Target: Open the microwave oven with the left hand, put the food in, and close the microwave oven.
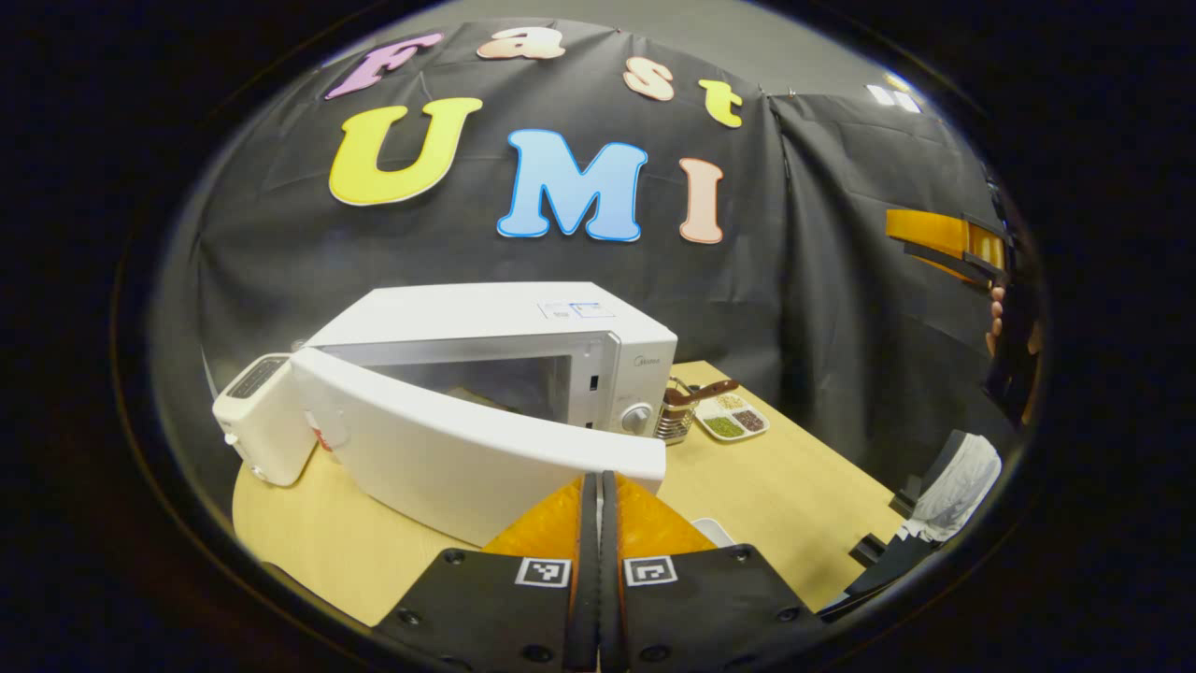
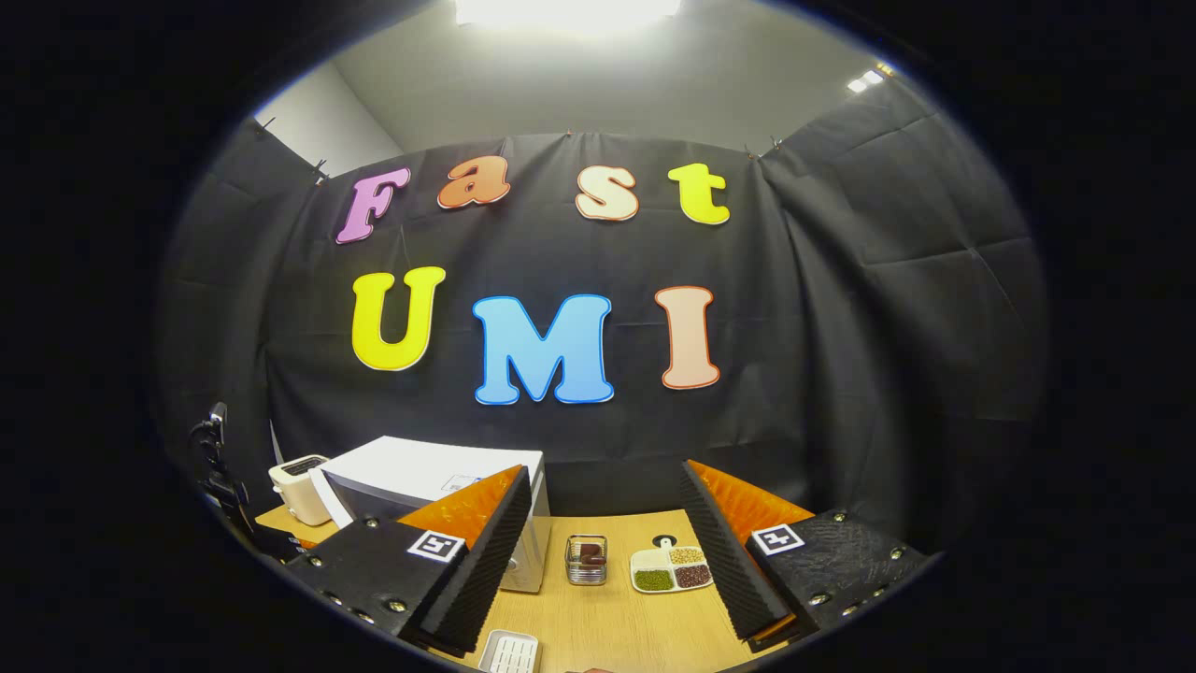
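Half-open microwave door point(image 1: 467, 449) hiding cavity, left gripper point(image 1: 598, 495) pressed together, right gripper point(image 2: 603, 542) spread.

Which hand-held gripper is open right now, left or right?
The right hand-held gripper: its fingers stand wide apart, empty. The left hand-held gripper has its fingers pressed together, just in front of the microwave door.

Light comes from overhead: ceiling panel point(image 2: 568, 9) blown out to white glare at top of right gripper view, two small lamps point(image 1: 892, 93) far right in left gripper view. Booth fairly dim, cloth soaks up light; bench point(image 1: 794, 486) and microwave point(image 1: 495, 322) evenly lit w/ soft shadows. Strong fisheye bending near edges. Focus sharp overall, no motion blur; microwave door point(image 1: 448, 449) has mild sheen.
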### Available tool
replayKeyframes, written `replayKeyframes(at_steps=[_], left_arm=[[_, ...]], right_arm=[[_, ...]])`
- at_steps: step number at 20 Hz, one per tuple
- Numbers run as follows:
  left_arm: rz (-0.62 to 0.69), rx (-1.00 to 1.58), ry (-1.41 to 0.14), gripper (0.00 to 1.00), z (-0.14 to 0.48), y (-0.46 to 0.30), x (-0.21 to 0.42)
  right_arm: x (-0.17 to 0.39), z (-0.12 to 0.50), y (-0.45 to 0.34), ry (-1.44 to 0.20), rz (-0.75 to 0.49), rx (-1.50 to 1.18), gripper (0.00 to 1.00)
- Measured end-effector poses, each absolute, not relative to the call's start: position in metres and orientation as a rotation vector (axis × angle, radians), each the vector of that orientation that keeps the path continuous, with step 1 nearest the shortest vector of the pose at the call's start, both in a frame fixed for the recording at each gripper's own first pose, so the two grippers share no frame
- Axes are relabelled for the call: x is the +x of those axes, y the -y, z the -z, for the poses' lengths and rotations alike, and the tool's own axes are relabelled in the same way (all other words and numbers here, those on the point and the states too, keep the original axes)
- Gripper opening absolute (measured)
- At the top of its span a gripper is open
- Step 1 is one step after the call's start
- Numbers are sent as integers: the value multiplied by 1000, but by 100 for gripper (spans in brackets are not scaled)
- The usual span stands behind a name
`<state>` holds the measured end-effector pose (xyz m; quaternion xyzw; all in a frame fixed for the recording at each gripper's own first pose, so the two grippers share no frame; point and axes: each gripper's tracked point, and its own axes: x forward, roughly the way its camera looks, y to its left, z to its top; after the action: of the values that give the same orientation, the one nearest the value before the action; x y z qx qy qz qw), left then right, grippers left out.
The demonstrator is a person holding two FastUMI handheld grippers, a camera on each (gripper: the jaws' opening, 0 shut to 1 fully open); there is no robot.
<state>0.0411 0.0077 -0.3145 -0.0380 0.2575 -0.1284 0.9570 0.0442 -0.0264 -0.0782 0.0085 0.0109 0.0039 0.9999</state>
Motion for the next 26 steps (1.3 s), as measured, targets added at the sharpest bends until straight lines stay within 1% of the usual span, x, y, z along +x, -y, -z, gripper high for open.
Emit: replayKeyframes(at_steps=[4,6,9,16,26], left_arm=[[272,-25,-543,7,323,-2,64],[264,-3,-528,7,322,-1,79],[252,-6,-522,6,324,2,93],[236,-3,-520,7,326,11,126],[156,-63,-516,7,333,11,170]], right_arm=[[51,83,40,-35,9,20,96],[55,82,46,-36,15,14,96],[62,83,58,-38,16,-8,96],[78,90,77,-54,32,4,96],[92,98,102,-72,45,-18,96]])
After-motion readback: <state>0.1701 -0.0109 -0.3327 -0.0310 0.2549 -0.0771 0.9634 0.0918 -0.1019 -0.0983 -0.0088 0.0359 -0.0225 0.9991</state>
